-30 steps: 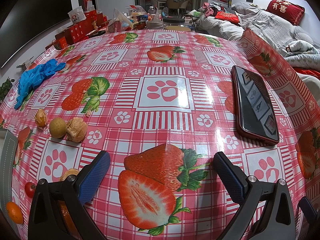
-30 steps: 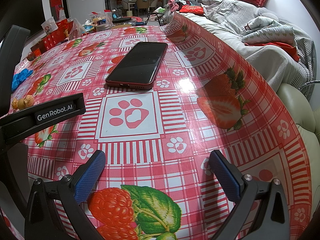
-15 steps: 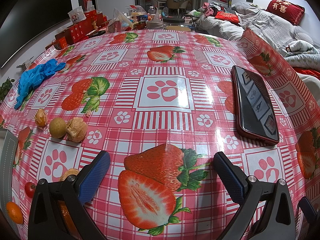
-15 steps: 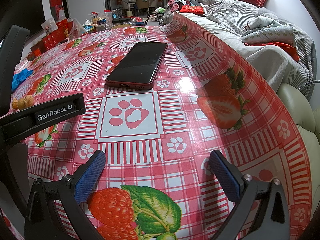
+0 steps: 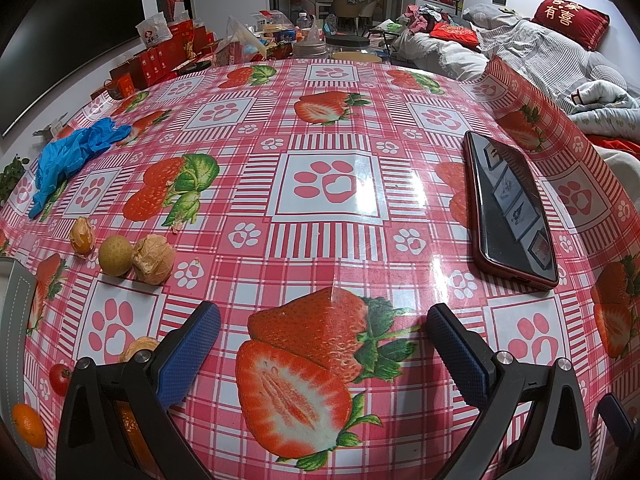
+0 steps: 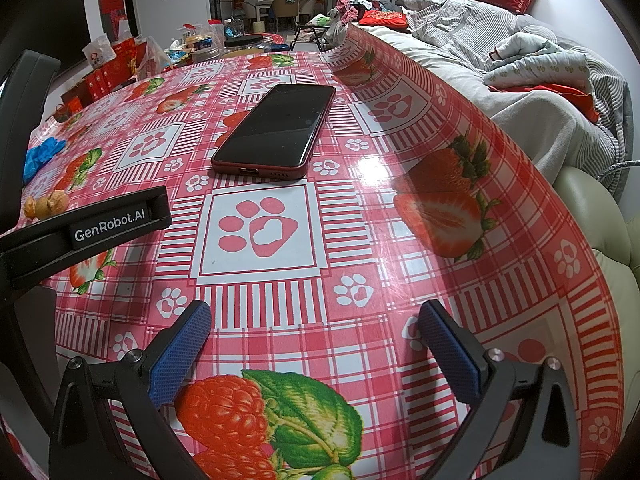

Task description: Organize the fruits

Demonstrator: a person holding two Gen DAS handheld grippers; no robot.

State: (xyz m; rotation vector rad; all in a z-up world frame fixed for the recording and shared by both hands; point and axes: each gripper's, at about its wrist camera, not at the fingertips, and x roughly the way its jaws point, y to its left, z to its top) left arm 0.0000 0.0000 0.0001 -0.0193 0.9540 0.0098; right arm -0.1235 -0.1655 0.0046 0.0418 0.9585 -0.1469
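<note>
In the left wrist view a small round yellow-brown fruit (image 5: 115, 257) lies at the left between two papery husked fruits (image 5: 154, 259) (image 5: 81, 235). A cherry tomato (image 5: 60, 379), a small orange (image 5: 28, 425) and another husked fruit (image 5: 138, 349) lie near the left front edge, partly behind my left finger. My left gripper (image 5: 320, 334) is open and empty above a printed strawberry. My right gripper (image 6: 314, 336) is open and empty over the tablecloth; the husked fruits (image 6: 46, 205) show far to its left.
A phone in a red case (image 5: 508, 208) lies at the right, also in the right wrist view (image 6: 276, 130). A blue glove (image 5: 72, 156) lies at the far left. Boxes, bags and jars (image 5: 256, 44) crowd the far edge. A bed (image 6: 520, 92) stands to the right.
</note>
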